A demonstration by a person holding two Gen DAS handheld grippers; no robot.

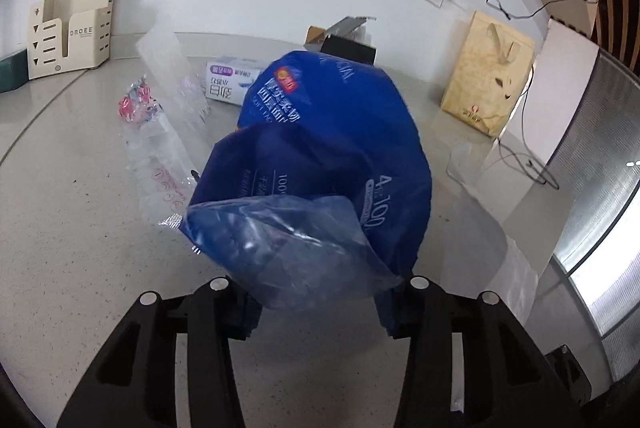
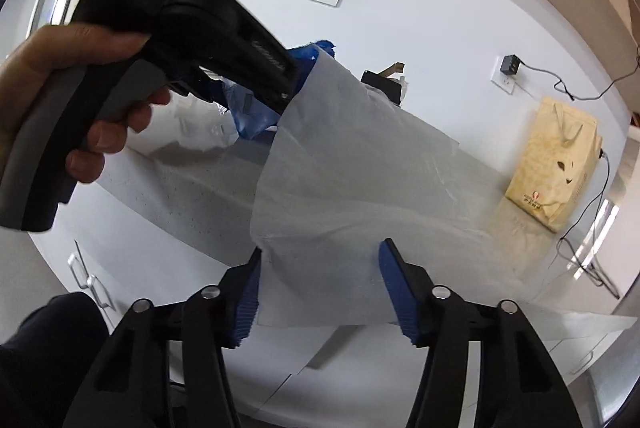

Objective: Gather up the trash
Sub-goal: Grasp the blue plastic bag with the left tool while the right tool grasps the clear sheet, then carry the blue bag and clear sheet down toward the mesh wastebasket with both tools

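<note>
In the left wrist view a crumpled blue plastic wrapper (image 1: 320,163) hangs in front of my left gripper (image 1: 320,292), whose jaws stand wide apart with the wrapper's lower edge between them. In the right wrist view my right gripper (image 2: 320,280) has its blue pads (image 2: 394,288) spread around the edge of a translucent white trash bag (image 2: 360,167). The left gripper tool, held by a hand (image 2: 72,87), sits at the bag's mouth with the blue wrapper (image 2: 256,107) beside it. Clear plastic wrappers (image 1: 160,131) with a pink label lie on the grey counter (image 1: 80,228).
A white tissue box (image 1: 232,79), a beige file holder (image 1: 68,31), a tan paper bag (image 1: 488,79), a dark open box (image 1: 344,43) and a charger cable (image 1: 520,155) stand along the counter's back. White cabinet doors (image 2: 92,280) lie below the counter edge.
</note>
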